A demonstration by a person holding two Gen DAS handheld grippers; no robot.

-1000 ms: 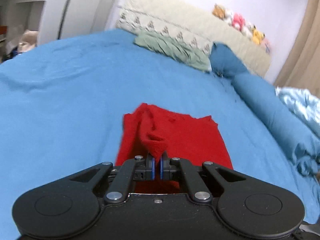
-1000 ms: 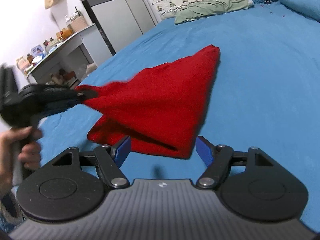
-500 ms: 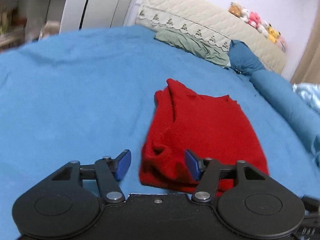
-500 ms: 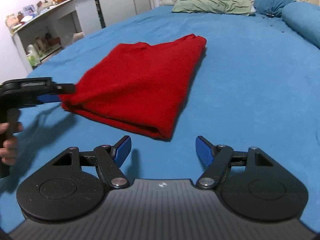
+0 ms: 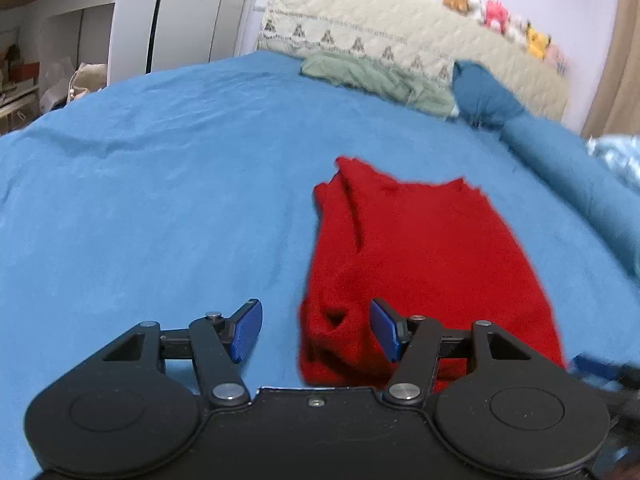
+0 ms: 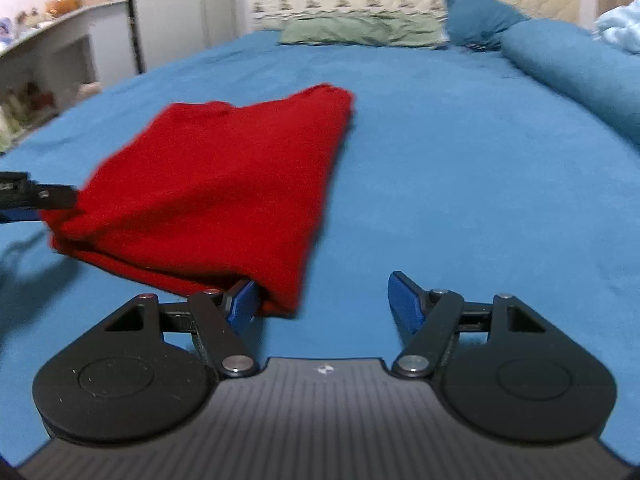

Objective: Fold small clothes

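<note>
A red garment [image 5: 420,256] lies folded on the blue bed [image 5: 160,200]. My left gripper [image 5: 316,330] is open, its jaws standing on either side of the garment's near left corner. In the right wrist view the garment [image 6: 224,184] lies flat, and my right gripper [image 6: 324,300] is open with the garment's near right corner just inside its left finger [image 6: 240,304]. The left gripper's tip [image 6: 36,196] shows at the garment's far left edge. The right gripper's tip [image 5: 600,368] shows blurred at the lower right of the left wrist view.
A green pillow [image 5: 376,80], a blue pillow [image 5: 484,96] and a blue bolster [image 6: 576,72] lie by the quilted headboard [image 5: 400,40]. Plush toys [image 5: 504,24] sit on top of it. A white desk and wardrobe [image 5: 120,32] stand to the left of the bed.
The left gripper opened and let go of the raised garment corner, which dropped flat. Both grippers have moved in close to the garment's near edge, open.
</note>
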